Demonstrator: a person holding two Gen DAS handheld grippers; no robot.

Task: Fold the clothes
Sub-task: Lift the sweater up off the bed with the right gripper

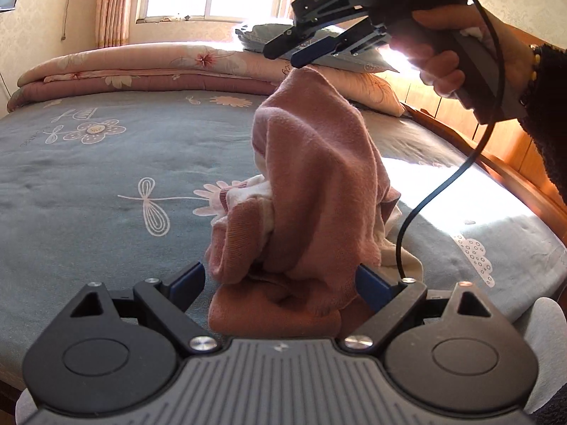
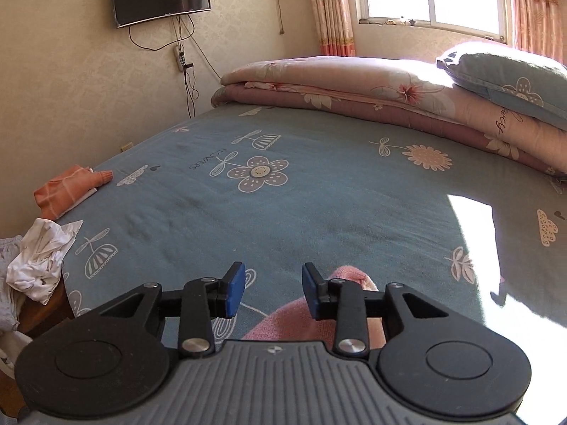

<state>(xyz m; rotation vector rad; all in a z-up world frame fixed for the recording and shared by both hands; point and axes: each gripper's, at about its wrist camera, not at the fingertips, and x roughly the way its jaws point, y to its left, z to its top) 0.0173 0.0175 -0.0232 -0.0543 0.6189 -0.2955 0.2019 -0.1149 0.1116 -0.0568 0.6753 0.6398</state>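
A pink knit garment (image 1: 312,184) with white lining stands bunched in a peak on the blue flowered bedsheet (image 1: 106,177). Its lower folds lie between the spread fingers of my left gripper (image 1: 281,283), which is open around the cloth. My right gripper (image 1: 296,51) hovers at the top of the peak, its blue pads apart. In the right wrist view my right gripper (image 2: 273,292) is open, and the pink garment (image 2: 301,318) shows just below and beside the right finger, not clamped.
Folded floral quilts (image 2: 354,85) and a blue pillow (image 2: 510,81) lie along the far side of the bed. An orange garment (image 2: 67,191) and crumpled white clothes (image 2: 39,262) sit at the bed's left edge. A wooden headboard (image 1: 496,148) stands at the right.
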